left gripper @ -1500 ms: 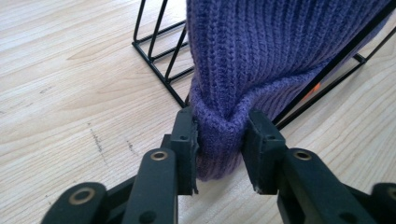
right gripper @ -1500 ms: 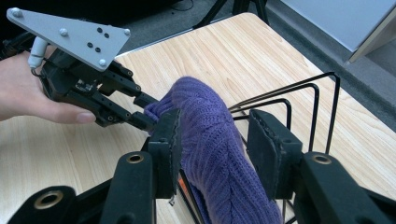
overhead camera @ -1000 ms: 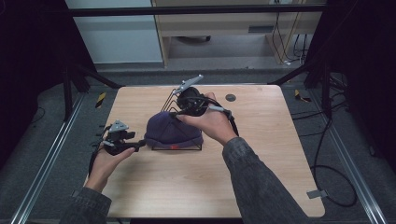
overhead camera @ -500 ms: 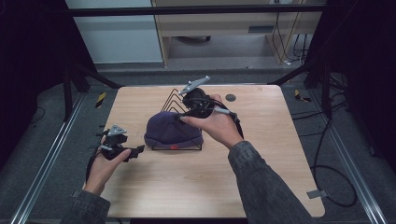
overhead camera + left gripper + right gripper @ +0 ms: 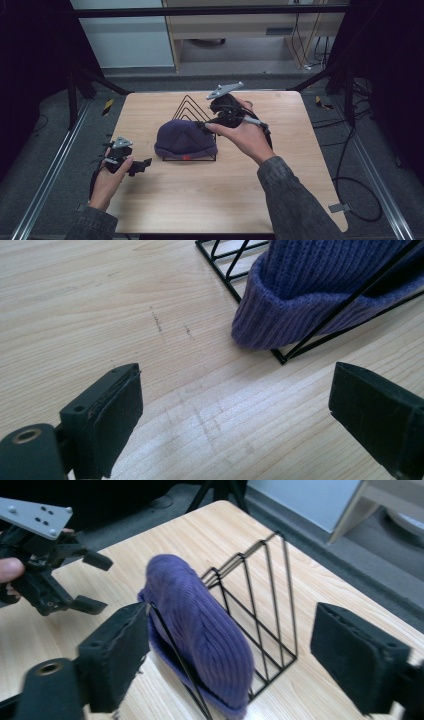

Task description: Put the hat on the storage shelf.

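Note:
A purple knitted beanie [image 5: 184, 140] is draped over the near end of a black wire rack [image 5: 192, 107] in the middle of the wooden table [image 5: 200, 200]. My right gripper [image 5: 204, 125] hovers at the beanie's upper right. Its jaws have just been opening; the beanie [image 5: 200, 625] and rack [image 5: 265, 605] lie just beyond the wide pads, untouched. My left gripper [image 5: 143, 164] sits low on the table left of the hat. Its jaws have also just been opening, and between them is bare wood, with the beanie's brim [image 5: 310, 295] a little ahead.
The rack's far triangular loops [image 5: 187, 105] stand bare behind the hat. A yellow-and-black piece [image 5: 108, 106] lies on the floor off the table's left edge. Metal rails [image 5: 55, 170] run along both sides, and cables trail on the floor at right.
The right gripper has drawn back to the right off the beanie with its jaws spreading. The left gripper's jaws have parted from the brim. The beanie stays on the rack.

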{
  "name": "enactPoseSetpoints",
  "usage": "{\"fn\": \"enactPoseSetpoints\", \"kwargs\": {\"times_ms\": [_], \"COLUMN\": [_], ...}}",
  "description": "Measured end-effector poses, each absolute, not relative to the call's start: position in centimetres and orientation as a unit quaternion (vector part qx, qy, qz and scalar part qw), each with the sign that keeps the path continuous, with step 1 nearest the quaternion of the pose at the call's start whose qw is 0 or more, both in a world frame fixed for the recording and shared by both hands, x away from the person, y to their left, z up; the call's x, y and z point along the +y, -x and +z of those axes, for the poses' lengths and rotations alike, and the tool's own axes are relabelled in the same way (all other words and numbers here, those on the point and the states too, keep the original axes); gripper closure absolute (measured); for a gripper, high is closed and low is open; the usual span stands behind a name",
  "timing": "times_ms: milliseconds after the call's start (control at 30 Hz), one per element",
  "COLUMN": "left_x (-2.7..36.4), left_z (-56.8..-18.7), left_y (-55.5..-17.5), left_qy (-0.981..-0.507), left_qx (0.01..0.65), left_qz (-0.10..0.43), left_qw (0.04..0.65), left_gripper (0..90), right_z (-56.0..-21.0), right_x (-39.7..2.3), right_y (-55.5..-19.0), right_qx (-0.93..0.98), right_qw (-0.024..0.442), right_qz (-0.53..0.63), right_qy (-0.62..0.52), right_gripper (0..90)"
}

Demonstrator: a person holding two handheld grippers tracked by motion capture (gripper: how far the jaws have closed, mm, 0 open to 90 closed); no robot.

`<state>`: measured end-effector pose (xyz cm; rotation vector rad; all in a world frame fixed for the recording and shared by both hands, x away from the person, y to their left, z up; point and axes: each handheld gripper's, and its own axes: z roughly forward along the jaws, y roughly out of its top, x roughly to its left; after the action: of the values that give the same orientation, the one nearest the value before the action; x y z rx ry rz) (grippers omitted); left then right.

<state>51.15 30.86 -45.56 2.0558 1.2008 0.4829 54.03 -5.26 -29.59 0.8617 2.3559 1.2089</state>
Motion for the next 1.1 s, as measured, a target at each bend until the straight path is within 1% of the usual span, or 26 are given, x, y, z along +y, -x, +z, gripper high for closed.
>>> {"fn": "enactPoseSetpoints", "kwargs": {"times_ms": [200, 533, 633, 867, 933, 1100], "left_x": [31.3, 31.8, 31.9, 32.0, 31.9, 31.7], "left_z": [-45.7, -46.8, -47.0, -47.3, -47.5, -47.8], "left_y": [-51.1, -51.3, -51.4, -51.5, -51.5, -51.5], "left_qy": [-0.793, -0.802, -0.805, -0.809, -0.811, -0.818], "left_qx": [0.465, 0.469, 0.469, 0.47, 0.469, 0.464], "left_qz": [0.19, 0.183, 0.178, 0.175, 0.174, 0.17], "left_qw": [0.345, 0.322, 0.315, 0.306, 0.303, 0.294], "left_gripper": [5.9, 5.7, 5.6, 5.5, 5.3, 5.0], "right_z": [-30.2, -32.8, -33.8, -36.6, -37.3, -39.4], "right_x": [-8.6, -14.7, -16.2, -19.4, -20.2, -22.1], "right_y": [-52.9, -50.8, -50.2, -48.9, -48.7, -48.3], "right_qx": [0.819, 0.795, 0.793, 0.791, 0.787, 0.783], "right_qw": [0.195, 0.206, 0.216, 0.214, 0.217, 0.209], "right_qz": [0.435, 0.441, 0.432, 0.411, 0.41, 0.399], "right_qy": [-0.32, -0.362, -0.372, -0.398, -0.407, -0.428], "right_gripper": [8.6, 7.8, 9.4, 10.5, 12.2, 13.8]}}
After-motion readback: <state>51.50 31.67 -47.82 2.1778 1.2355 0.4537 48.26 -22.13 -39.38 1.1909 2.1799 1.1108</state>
